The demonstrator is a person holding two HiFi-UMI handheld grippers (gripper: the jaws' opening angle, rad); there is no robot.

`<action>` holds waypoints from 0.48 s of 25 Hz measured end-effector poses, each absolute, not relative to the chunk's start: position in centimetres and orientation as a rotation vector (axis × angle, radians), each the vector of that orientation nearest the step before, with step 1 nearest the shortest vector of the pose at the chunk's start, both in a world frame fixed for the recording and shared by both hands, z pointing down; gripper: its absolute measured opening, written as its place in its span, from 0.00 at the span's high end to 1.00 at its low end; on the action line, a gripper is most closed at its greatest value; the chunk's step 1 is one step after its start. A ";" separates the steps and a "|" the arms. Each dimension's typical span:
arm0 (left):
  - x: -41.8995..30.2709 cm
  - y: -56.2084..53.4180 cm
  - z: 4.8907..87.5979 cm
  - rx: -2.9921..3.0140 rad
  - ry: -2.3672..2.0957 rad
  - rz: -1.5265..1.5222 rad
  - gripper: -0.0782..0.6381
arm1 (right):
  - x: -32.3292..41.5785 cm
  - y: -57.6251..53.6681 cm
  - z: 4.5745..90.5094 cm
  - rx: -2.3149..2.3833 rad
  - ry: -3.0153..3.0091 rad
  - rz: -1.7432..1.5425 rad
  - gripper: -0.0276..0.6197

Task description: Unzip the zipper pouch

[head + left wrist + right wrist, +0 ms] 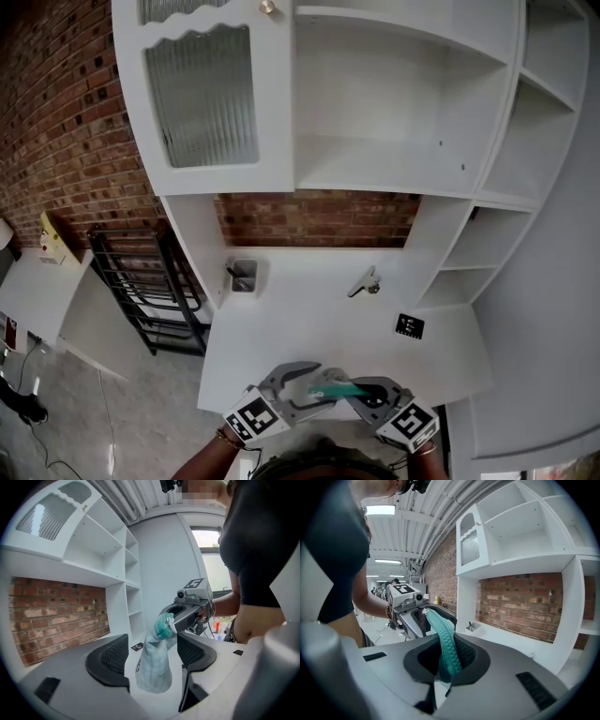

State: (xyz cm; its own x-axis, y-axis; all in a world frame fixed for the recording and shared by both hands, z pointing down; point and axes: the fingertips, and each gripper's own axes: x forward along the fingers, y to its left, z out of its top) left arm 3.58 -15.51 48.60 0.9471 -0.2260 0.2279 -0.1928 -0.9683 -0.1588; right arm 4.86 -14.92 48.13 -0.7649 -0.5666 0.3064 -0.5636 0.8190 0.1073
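You have barely begun. The pouch is lifted clear of the desk, above its near edge, and it stretches between your two tools. The unzipping itself looks undone. In the right gripper view the teal zipper runs away from the camera with its teeth meshed along the whole stretch you can see. A small pale piece sits at the zipper's far end, close to your other tool. It may be the pull tab, but it is too small to be sure. By my reading, you have yet to find the pull, pinch it and draw it along the teeth while the other end is held firm.

Your right gripper has its jaws closed tight on the zipper edge at one end of the pouch, above the desk's near edge. The teal band comes straight out from between the pads, so that end is held.

Your left gripper has its jaws about half open, with the pale cloth body of the pouch lying between them. The cloth is close to one pad, and a gap shows beside the other. I judge it is cradled loosely rather than clamped, so the right gripper's hold is the only sure one.
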 end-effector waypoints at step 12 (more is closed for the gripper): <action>2.6 -14.2 49.0 -2.946 0.310 -0.476 0.88 | 3.5 -14.6 48.1 0.767 -2.695 -0.016 0.94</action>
